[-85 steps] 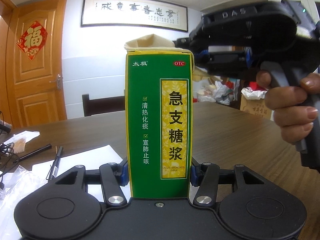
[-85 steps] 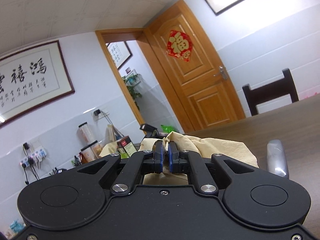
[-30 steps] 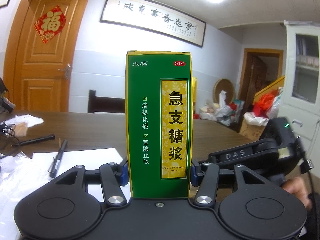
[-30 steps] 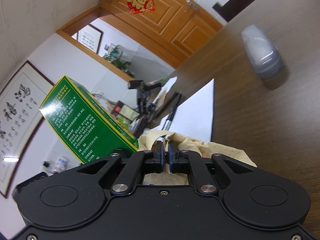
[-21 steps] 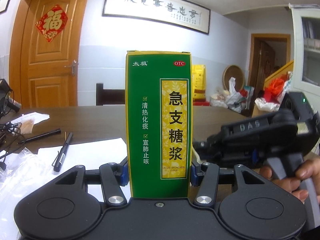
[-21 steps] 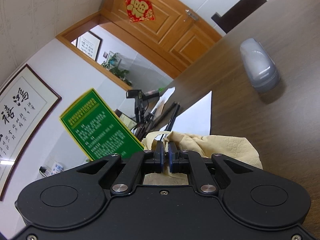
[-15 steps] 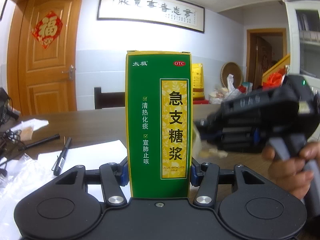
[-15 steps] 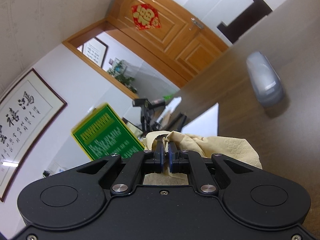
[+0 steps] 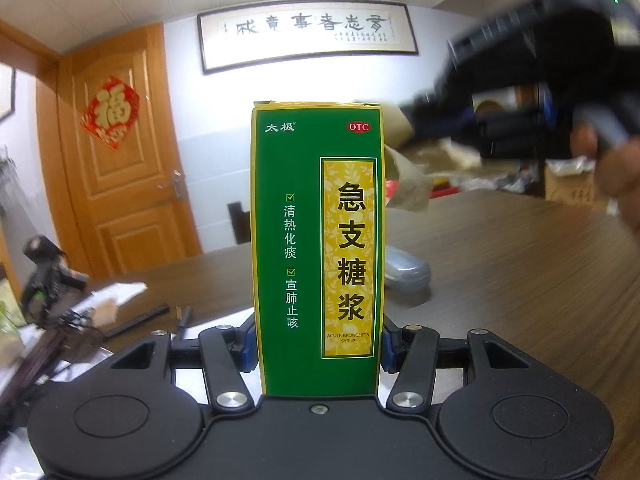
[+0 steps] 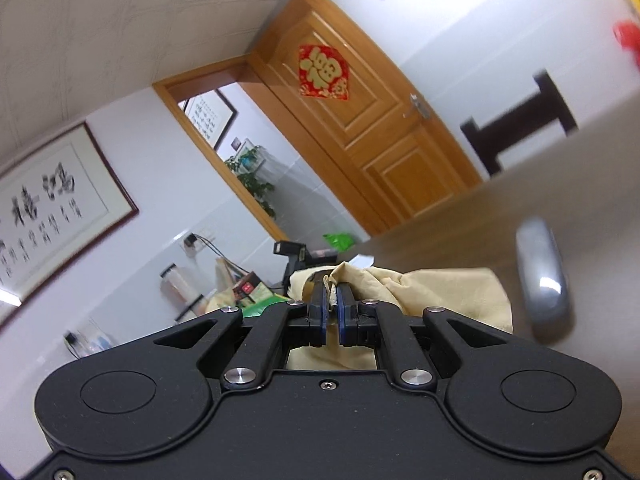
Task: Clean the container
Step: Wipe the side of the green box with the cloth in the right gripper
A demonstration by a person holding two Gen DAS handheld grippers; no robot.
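left black two-finger gripper (image 9: 318, 346) clamped on the lower sides of an upright green cardboard medicine box (image 9: 318, 248), which fills the centre of the left wrist view above a brown wooden table (image 9: 520, 280). box face, top to bottom: "太极" and a red oval "otc"; a yellow panel reading "急支糖浆" over "acute bronchitis syrup"; to the panel's left, two ticked lines, "清热化痰" and "宣肺止咳". right of the box's top corner, blurred, the right black two-finger gripper (image 10: 330, 308) with a corner of beige crumpled cloth (image 9: 408, 184) hanging just beside the box's right edge; contact cannot be told. in the right wrist view its blue pads (image 10: 318, 312) are pinched nearly together on a fold of that cloth. behind the box: a grey rounded plastic case (image 9: 406, 274) on the table, a framed calligraphy scroll (image 9: 308, 36), and an orange wooden door (image 9: 120, 168) bearing a red diamond "福" paper (image 9: 110, 112).
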